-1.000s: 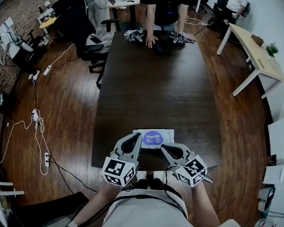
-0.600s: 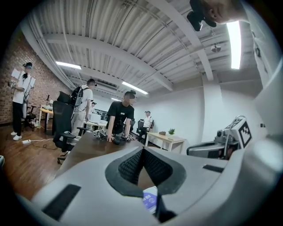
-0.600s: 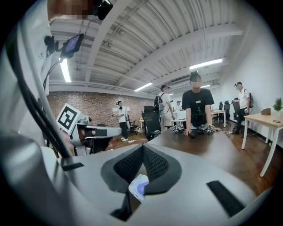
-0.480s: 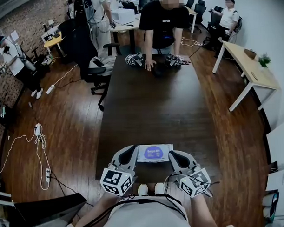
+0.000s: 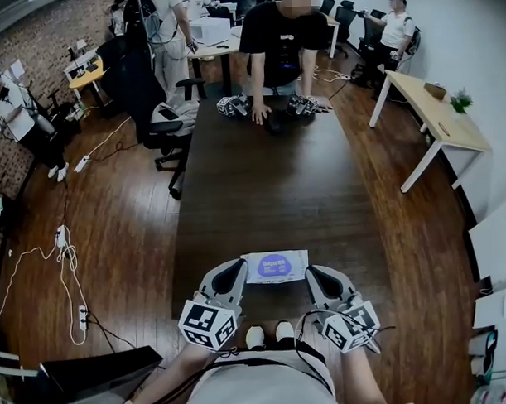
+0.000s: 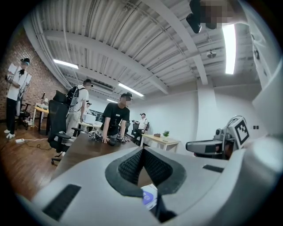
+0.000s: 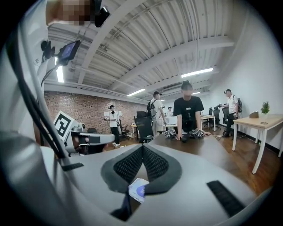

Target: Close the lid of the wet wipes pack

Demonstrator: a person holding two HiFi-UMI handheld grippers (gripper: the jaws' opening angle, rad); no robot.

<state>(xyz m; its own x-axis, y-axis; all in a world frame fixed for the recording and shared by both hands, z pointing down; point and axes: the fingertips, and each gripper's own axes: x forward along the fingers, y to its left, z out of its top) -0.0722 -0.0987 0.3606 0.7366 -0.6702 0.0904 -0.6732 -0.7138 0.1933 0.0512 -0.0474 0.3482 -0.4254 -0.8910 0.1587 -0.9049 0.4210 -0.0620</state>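
Pack (image 5: pixel 274 267) at table (image 5: pixel 260 180) edge between left gripper (image 5: pixel 239 265), right gripper (image 5: pixel 313 272), fingers closed, seemingly empty

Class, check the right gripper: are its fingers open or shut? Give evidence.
Shut: on the right gripper the fingers meet tip to tip, gripping nothing.

Grey left claw (image 5: pixel 236 270) and right claw (image 5: pixel 315 276), each bearing a black-and-white marker cube (image 5: pixel 209 323).

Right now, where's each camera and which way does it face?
Head view: on the head, steeply down at table, wet wipes pack, left claw, right claw; torso shows.
Left gripper view: on left claw, level across the table; own shut jaws, right claw beside.
Right gripper view: mirrored, left claw beside.
Both gripper views share the pack and the person leaning on the table.
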